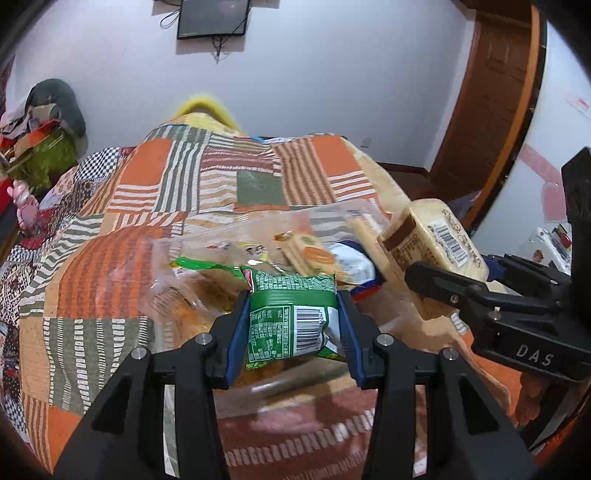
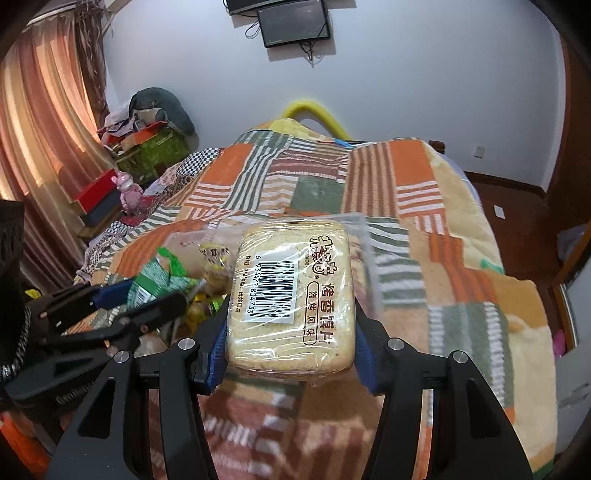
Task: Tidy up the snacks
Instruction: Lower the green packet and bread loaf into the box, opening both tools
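My left gripper (image 1: 293, 314) is shut on a green snack packet (image 1: 291, 317) with a barcode, held above a clear plastic box (image 1: 192, 266) of mixed snacks on the bed. My right gripper (image 2: 291, 325) is shut on a beige wrapped pack of baked bun slices (image 2: 291, 295) with a barcode label. That pack (image 1: 432, 240) and the right gripper (image 1: 436, 284) show at the right of the left wrist view, beside the box. The left gripper (image 2: 122, 302) with the green packet (image 2: 155, 280) shows at the left of the right wrist view.
A patchwork quilt (image 1: 184, 192) in orange, green and white covers the bed. Boxes and clothes (image 2: 147, 129) are piled by the curtain at the far left. A wooden door (image 1: 491, 92) stands at the right. A dark screen (image 2: 291, 22) hangs on the far wall.
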The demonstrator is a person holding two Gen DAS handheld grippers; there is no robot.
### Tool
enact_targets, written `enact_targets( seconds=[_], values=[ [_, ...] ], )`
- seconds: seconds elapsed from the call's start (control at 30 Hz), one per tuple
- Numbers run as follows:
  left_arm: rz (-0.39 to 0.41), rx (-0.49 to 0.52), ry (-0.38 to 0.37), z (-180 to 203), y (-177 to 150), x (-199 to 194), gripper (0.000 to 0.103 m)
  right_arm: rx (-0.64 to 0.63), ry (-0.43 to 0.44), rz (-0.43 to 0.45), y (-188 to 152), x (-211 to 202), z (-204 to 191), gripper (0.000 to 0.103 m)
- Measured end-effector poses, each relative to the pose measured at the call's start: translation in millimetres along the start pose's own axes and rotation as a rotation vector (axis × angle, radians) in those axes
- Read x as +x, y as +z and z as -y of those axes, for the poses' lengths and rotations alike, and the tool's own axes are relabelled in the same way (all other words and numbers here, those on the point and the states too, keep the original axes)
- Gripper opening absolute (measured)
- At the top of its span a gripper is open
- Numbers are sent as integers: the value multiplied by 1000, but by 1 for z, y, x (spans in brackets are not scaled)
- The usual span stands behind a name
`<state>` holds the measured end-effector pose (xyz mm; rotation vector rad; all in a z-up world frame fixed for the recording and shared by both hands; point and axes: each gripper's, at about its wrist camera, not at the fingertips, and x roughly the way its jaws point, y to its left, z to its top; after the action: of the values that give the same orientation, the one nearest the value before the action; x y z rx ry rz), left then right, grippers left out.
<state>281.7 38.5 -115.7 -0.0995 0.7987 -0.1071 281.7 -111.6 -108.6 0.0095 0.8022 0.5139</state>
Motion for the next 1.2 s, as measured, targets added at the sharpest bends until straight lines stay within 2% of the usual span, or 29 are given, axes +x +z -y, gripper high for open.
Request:
enact_targets(
  seconds=[0.23, 0.43, 0.53, 0.63, 0.67, 0.77, 0.93, 1.2],
  values=[
    [-29, -23, 8, -19, 4, 28, 45, -16, 0, -55, 6, 28, -7, 52],
    [-29, -9, 15, -21, 2, 35, 46, -20, 6, -101, 1, 40, -7, 52],
    [-39, -2, 7, -21, 2, 34, 49, -21, 13, -123, -2, 39, -8, 53],
    [-41, -9, -8, -19, 2, 29, 57, -11, 15, -117, 0, 32, -7, 55],
    [-34, -13, -15, -18, 1, 24, 62, -9, 15, -113, 0, 30, -5, 55],
    [-11, -17, -19, -15, 0, 11, 68, 0, 23, -86, 2, 15, -3, 56],
    [43, -20, -28, -12, 2, -22, 68, -13, 18, -23, 5, -19, -6, 56],
    [229, 29, -3, 2, 4, -114, 68, -47, 22, 142, 6, -100, -26, 57]
  ],
)
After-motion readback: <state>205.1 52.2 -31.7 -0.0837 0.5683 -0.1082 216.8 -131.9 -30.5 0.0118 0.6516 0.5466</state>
